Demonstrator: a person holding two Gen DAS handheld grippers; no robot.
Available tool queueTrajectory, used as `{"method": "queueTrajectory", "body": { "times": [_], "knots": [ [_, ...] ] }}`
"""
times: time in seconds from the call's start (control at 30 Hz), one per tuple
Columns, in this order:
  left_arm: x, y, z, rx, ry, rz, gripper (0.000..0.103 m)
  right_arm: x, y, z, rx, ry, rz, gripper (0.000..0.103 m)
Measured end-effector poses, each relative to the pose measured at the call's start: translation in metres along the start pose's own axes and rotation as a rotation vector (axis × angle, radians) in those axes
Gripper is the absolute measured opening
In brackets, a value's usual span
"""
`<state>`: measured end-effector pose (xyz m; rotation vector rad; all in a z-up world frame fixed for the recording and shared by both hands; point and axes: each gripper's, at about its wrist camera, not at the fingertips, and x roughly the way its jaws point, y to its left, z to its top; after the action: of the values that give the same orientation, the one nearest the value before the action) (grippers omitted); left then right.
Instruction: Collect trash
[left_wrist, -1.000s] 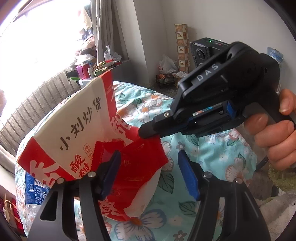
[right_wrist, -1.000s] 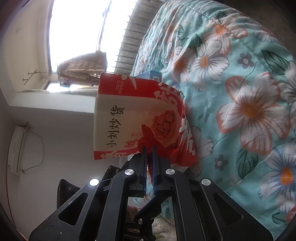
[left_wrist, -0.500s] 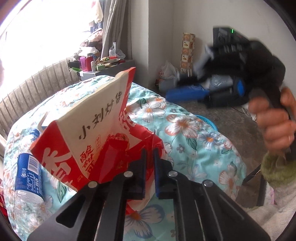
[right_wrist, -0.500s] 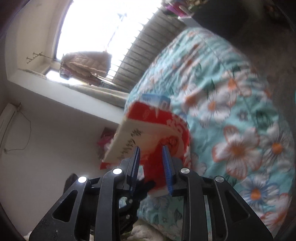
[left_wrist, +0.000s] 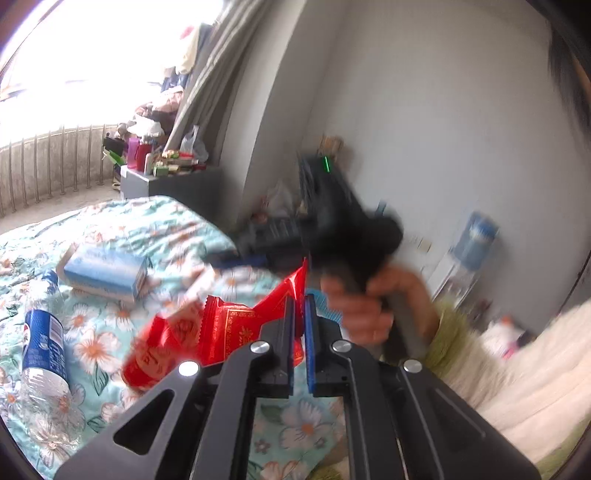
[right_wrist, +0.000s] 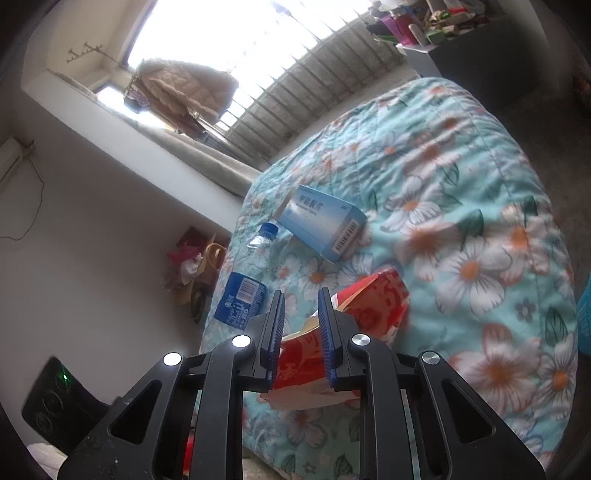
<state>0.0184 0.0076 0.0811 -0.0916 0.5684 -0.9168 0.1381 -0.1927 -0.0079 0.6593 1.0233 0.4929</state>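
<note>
My left gripper (left_wrist: 300, 299) is shut on the red edge of a red-and-white snack bag (left_wrist: 159, 350), which hangs to its left with a small red wrapper (left_wrist: 229, 325) at its mouth. A hand (left_wrist: 365, 314) holds my right gripper (left_wrist: 229, 260), blurred, just beyond the bag. In the right wrist view the right gripper (right_wrist: 300, 295) has its jaws a little apart and closing. Nothing is pressed between them; the snack bag (right_wrist: 373, 302) shows behind and below the gap. A blue box (right_wrist: 321, 221) and a blue-labelled plastic bottle (right_wrist: 243, 291) lie on the floral quilt (right_wrist: 461, 184).
The blue box (left_wrist: 105, 273) and the bottle (left_wrist: 42, 350) lie left of the bag. A grey cabinet (left_wrist: 170, 181) piled with clutter stands by the window. A black device with a green light (left_wrist: 325, 177) sits at the wall. A blue basket (right_wrist: 583, 321) stands off the bed's right edge.
The left gripper shut on the bag and lifted it. The right gripper let go of the red packaging, opened a little and drew back, so box and bottle now show.
</note>
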Motion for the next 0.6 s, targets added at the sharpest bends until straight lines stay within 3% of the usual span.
{"method": "queueTrajectory", "body": {
  "times": [0.1,0.2,0.27,0.4,0.5,0.6],
  "knots": [
    [-0.018,0.011,0.018,-0.053,-0.077,-0.025,0.004,-0.009,-0.02,-0.018,0.028,0.017,-0.006,0.019],
    [-0.016,0.016,0.024,-0.019,-0.111,0.089,0.004,-0.006,-0.035,-0.041,0.076,0.067,-0.031,0.019],
    [0.001,0.02,0.018,0.017,-0.063,0.187,0.004,0.002,-0.047,-0.054,0.117,0.095,-0.033,0.019],
    [0.059,0.039,-0.01,0.037,0.164,0.366,0.004,-0.012,-0.054,-0.066,0.166,0.054,0.026,0.023],
    [0.076,0.046,-0.029,0.032,0.233,0.389,0.004,-0.032,-0.065,-0.072,0.216,0.017,0.043,0.041],
    [0.077,0.052,-0.042,0.011,0.257,0.396,0.004,-0.043,-0.077,-0.081,0.275,0.005,0.059,0.05]
  ]
}}
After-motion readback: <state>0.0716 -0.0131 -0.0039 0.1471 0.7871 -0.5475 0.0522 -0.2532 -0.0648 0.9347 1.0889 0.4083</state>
